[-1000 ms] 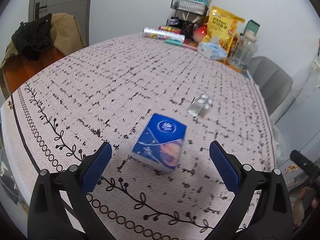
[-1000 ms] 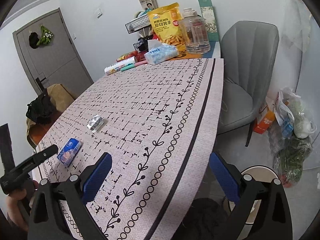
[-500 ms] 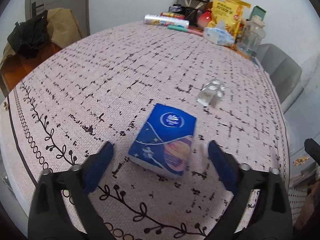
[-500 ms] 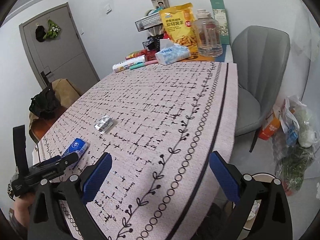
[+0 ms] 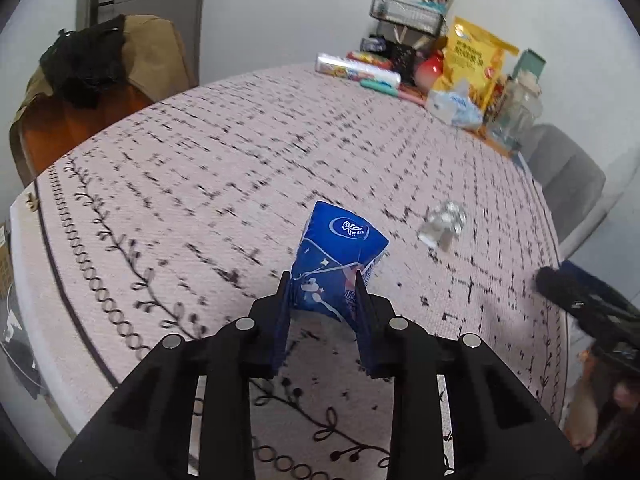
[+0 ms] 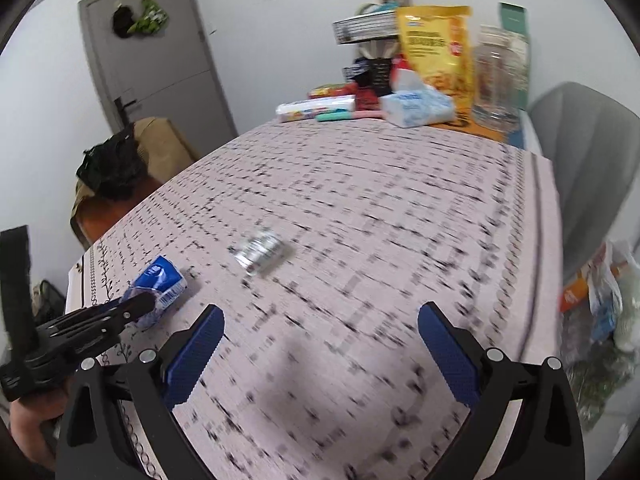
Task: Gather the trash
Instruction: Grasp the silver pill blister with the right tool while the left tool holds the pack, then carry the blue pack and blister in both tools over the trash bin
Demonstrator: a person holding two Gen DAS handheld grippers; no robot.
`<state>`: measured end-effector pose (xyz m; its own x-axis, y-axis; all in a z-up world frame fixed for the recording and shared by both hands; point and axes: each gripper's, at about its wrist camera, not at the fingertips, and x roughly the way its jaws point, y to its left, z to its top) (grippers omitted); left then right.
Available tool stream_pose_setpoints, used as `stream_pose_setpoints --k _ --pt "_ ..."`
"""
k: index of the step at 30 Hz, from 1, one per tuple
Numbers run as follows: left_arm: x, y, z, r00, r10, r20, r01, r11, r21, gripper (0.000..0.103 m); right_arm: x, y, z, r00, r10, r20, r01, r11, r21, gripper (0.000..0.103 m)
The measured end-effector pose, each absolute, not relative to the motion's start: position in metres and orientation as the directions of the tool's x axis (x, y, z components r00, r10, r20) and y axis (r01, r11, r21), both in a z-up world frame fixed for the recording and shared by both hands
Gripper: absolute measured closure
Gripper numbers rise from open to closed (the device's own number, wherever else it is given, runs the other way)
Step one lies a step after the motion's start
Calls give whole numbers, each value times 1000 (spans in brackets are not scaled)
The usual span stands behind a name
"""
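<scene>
Jaws, wide before, now closing on blue tissue pack.

The blue tissue pack carries the brand "Vinda" in white inside an oval on its upper face; smaller print on its side is too blurred to read; the yellow snack bag bears lettering, perhaps Chinese characters, not legible.

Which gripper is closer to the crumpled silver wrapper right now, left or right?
Left, though only narrowly. The left gripper, jaws closing on the blue tissue pack, sits just beside the silver wrapper. The right gripper is open, short of it.
</scene>
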<state>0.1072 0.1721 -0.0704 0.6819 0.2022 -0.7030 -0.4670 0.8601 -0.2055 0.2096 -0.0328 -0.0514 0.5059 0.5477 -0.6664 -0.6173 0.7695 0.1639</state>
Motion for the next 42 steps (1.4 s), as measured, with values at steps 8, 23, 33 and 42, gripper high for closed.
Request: stream_pose_setpoints --k 8,23,33,42 --pt "93 185 -58 697 235 -678 -500 837 -224 75 225 29 -55 480 547 -686 -697 712 80 9" --pt "91 184 -48 699 243 -673 -516 823 -239 75 251 49 -64 397 553 -732 -759 647 77 58" --pt "111 148 -31 739 196 -645 -439 866 -239 75 200 -51 -23 454 606 -653 -733 671 112 58" --pt "144 77 -19 775 105 -623 -301 928 -219 75 189 -157 -13 556 555 -618 -618 774 138 58"
